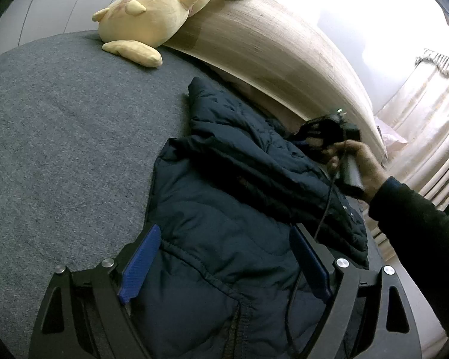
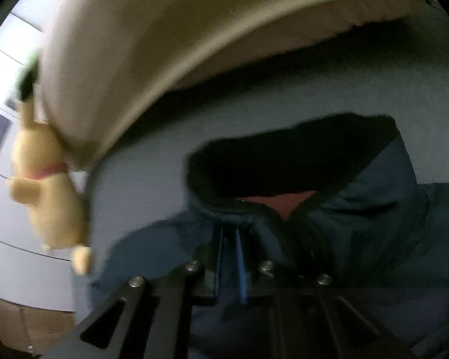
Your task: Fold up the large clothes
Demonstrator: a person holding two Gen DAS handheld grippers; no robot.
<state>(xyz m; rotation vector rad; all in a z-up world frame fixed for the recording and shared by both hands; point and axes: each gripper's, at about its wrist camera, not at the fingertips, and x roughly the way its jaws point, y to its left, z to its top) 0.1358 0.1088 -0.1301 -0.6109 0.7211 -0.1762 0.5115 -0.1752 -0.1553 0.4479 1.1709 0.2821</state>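
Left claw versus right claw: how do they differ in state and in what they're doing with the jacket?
The left claw is wide open, fingers spread over the jacket without pinching it; the right claw is shut on jacket fabric near the collar. The left claw sits over the jacket's lower body; the right claw, held in the right hand, is at the far end by the headboard. Both have blue pads and black frames.

We see a bed covered in a grey sheet (image 1: pixel 60 137), and we take its beige padded headboard (image 1: pixel 269 59) as our landmark. A yellow plush toy (image 1: pixel 146 21) leans against the headboard's far end, lying on the sheet. Beyond the headboard's near end hang pale cream curtains (image 1: pixel 428 113), brightly lit. Behind the headboard's far end stands a pale panelled wall (image 1: pixel 51 3).
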